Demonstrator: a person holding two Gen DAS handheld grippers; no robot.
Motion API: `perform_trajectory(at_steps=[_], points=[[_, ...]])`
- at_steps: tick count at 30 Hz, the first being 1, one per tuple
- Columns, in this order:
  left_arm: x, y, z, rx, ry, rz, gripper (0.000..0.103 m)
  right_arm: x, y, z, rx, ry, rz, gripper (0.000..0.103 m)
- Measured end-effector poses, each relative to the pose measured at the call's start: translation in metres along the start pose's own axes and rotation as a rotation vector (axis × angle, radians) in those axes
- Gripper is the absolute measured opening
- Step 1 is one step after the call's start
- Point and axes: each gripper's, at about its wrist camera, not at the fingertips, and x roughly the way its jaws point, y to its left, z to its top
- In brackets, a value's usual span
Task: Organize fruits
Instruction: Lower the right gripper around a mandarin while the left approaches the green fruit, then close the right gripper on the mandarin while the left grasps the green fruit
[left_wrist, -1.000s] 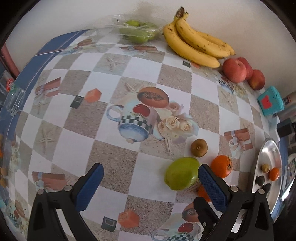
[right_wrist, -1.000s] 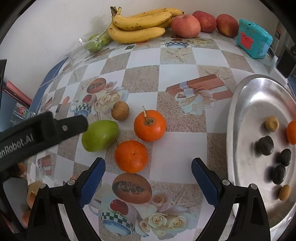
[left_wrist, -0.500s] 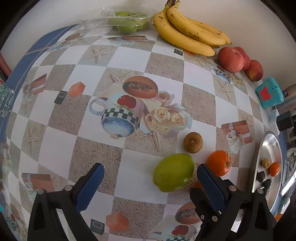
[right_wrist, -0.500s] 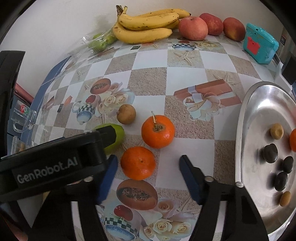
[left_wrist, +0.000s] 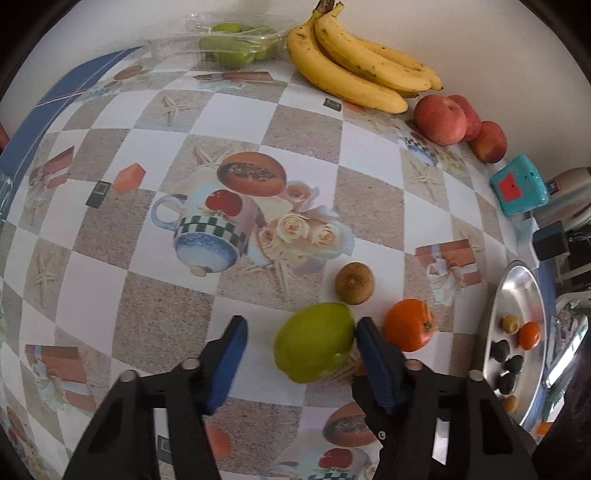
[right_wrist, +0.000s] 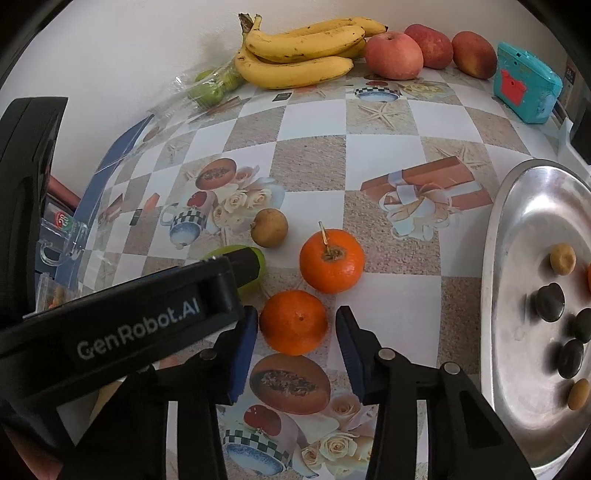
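Left wrist view: the left gripper (left_wrist: 299, 332) is pointing steeply down at the checked, picture-printed tablecloth (left_wrist: 369, 206).
Left fingers: the jaws are closing with the large green round fruit (left_wrist: 314, 341) between them; the right blue pad (left_wrist: 373, 354) is sitting at the fruit's edge, the left pad is standing apart from it, so nothing is being gripped yet.
Right wrist view: the right gripper (right_wrist: 295, 328) is hanging over the smaller stemless orange (right_wrist: 293, 321).
Right fingers: the jaws are closing around that orange; narrow gaps are showing on both sides, so the pads are not pressing it.
Loose fruit: the orange with a short stem (right_wrist: 331, 260) and the small brown round fruit (right_wrist: 269, 228) are lying just beside the green fruit and the stemless orange.
Silver metal tray (right_wrist: 532, 229): sitting at the table's right edge, holding several small dark, tan and orange pieces.
Back wall: a bunch of yellow bananas (right_wrist: 299, 55), three red apples (right_wrist: 393, 55), a clear bag of green fruit (left_wrist: 232, 46) and a teal plastic box (right_wrist: 524, 86) are lining it.
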Motion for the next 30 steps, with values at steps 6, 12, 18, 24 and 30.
perform_trajectory(at_steps=[6,12,18,24,30], points=[[0.0,-0.011,-0.003,0.027,-0.004,0.001,0.049,-0.002,0.0,0.0,-0.001,0.0,0.009,0.04],[0.002,-0.013,-0.002,0.029,-0.003,0.006,0.048,-0.002,-0.001,0.0,0.007,0.004,0.014,0.04],[-0.003,-0.01,-0.004,0.018,-0.008,0.02,0.048,-0.004,-0.002,-0.001,0.015,0.009,0.026,0.039],[-0.011,-0.005,-0.002,-0.006,-0.028,0.027,0.047,-0.007,-0.003,-0.001,0.017,0.008,0.034,0.039],[-0.022,-0.004,0.0,-0.014,-0.062,0.039,0.038,-0.012,-0.002,0.0,0.013,0.0,0.038,0.039]])
